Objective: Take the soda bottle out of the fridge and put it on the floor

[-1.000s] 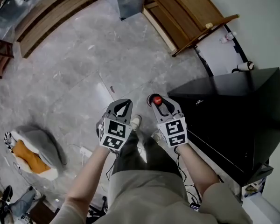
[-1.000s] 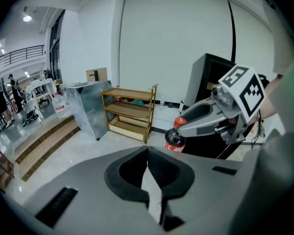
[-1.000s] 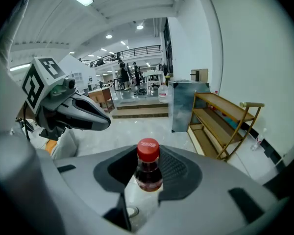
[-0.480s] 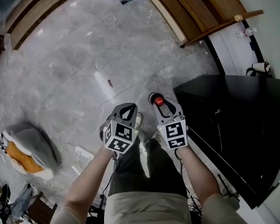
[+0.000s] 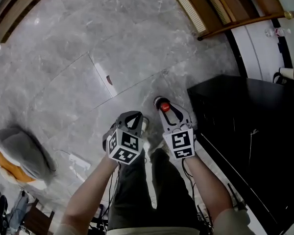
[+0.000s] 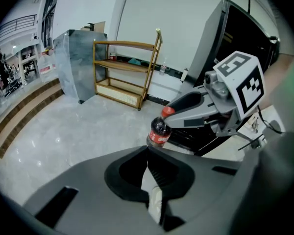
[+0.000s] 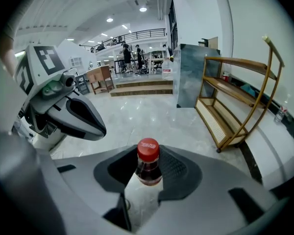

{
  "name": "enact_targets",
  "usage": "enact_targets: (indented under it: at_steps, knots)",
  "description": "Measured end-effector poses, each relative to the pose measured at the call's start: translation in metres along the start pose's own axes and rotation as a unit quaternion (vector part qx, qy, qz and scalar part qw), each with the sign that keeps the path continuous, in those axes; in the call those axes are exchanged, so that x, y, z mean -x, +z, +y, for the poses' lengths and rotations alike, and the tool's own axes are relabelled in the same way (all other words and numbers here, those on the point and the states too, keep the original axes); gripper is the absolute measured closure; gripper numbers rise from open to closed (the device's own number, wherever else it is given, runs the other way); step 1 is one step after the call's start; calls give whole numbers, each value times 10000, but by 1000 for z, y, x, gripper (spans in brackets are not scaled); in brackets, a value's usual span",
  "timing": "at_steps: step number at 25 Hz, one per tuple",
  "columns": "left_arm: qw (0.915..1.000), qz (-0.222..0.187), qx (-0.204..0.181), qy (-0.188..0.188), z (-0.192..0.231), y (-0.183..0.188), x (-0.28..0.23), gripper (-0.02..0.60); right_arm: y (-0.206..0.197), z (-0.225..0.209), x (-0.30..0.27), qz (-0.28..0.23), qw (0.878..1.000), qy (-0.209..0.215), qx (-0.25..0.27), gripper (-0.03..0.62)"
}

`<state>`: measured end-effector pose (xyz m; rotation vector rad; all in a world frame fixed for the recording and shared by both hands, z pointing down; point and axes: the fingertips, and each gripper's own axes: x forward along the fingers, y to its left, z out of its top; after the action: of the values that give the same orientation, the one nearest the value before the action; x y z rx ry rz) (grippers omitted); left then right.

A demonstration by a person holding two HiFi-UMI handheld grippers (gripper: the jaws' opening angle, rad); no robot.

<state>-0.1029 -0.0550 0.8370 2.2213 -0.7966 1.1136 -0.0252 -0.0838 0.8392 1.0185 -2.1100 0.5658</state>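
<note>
**Step in hand (judged):** set-down of the soda bottle [image 5: 164, 106] on the floor [image 5: 88, 48]. Bottle already out of the black fridge [image 5: 245, 131], which stands at 3 o'clock of both grippers in the head view.

**Gripper states**
- Right gripper [image 5: 166, 110]: clamped on the bottle neck, just below the red cap. Bottle upright between the pads.
- Left gripper [image 5: 131, 117]: jaws pressed together at the tips, nothing between them. Positioned just beside the right gripper, at its 9 o'clock, apart from the bottle.

**Next move (judged)**
- Bring the bottle base flat onto bare floor at 12 o'clock of the shoe [image 5: 144, 125], away from the fridge front.
- Keep the bottle vertical until the base bears weight, then spread the right jaws and withdraw upward past the cap.
- Expect a top-heavy hold: with the grip at the neck, the body may swing, and a tilted landing may tip the bottle.

**View comparison**
- Head view: shows only the red cap from above, with the bottle body hidden under the gripper. Gives the layout: grey cushion [image 5: 19, 151] at 8 o'clock, white power strip [image 5: 72, 160] near it, both well apart from the set-down area.
- Left gripper view: shows the bottle from the side, with dark drink and red label. Lower part masked by the gripper's own body.
- Right gripper view: confirms the pinch on the neck. Also shows the wooden shelf rack [image 7: 235, 97] at 2 o'clock and distant steps.
- Bottle base visible in no view, so contact with the floor cannot be confirmed.
</note>
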Motion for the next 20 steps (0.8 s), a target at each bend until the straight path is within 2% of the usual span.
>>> enact_targets:
  at_steps: [11,17,20]
  knots:
    - [9990,307,297,-150,15,-90,-110,575,-118,23,-112,496,9985,150,-196,482]
    - [9966,423,682,-171,20,-129,-153,575,-178,29,-160,885,9940,221,-606,480]
    - [9955,513,771,-186,17,-144,-171,575,-214,32,-179,1146,9869,290,-1102,479]
